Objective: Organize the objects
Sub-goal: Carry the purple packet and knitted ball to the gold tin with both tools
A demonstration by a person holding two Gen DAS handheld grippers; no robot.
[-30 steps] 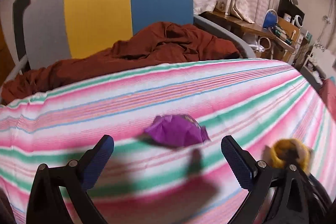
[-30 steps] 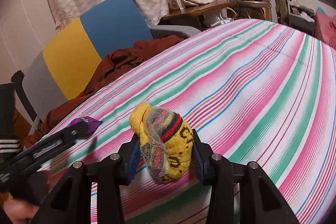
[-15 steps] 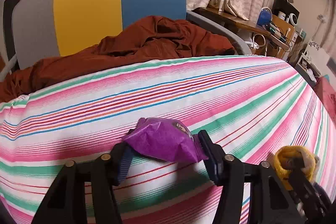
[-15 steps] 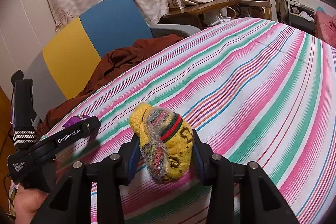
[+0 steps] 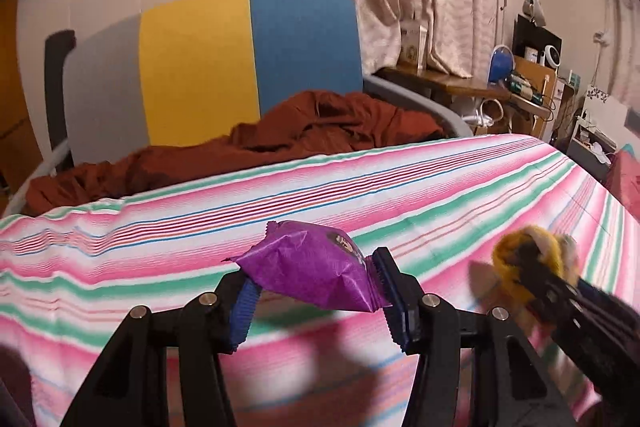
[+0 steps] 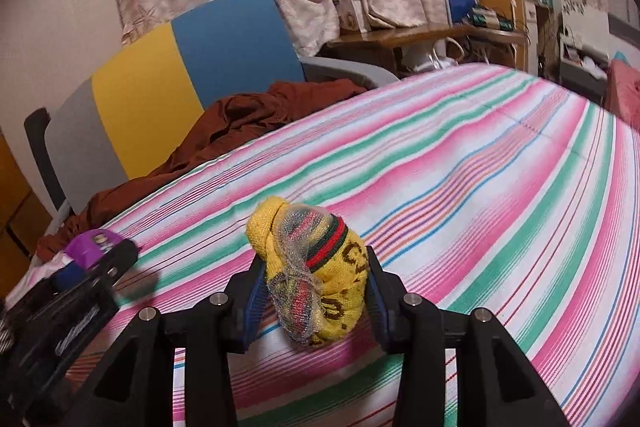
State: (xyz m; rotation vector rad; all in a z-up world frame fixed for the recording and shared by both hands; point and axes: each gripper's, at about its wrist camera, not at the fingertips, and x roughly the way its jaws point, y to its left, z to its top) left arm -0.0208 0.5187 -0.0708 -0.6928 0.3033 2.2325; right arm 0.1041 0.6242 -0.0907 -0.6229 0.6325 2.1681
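My left gripper (image 5: 316, 303) is shut on a purple snack packet (image 5: 308, 269) and holds it above the striped cloth (image 5: 360, 187). My right gripper (image 6: 316, 295) is shut on a yellow rolled sock bundle (image 6: 316, 267) with red and green bands, also held above the cloth. In the left wrist view the sock bundle (image 5: 528, 255) and right gripper show at the right. In the right wrist view the purple packet (image 6: 90, 247) and left gripper show at the far left.
A chair (image 5: 224, 67) with grey, yellow and blue back stands behind the table, with a rust-brown cloth (image 5: 320, 131) heaped on its seat. A cluttered wooden desk (image 5: 480, 91) and curtains lie behind at the right.
My left gripper closed on the purple packet and lifted it off the cloth. The right gripper kept its hold on the sock bundle and rose slightly.
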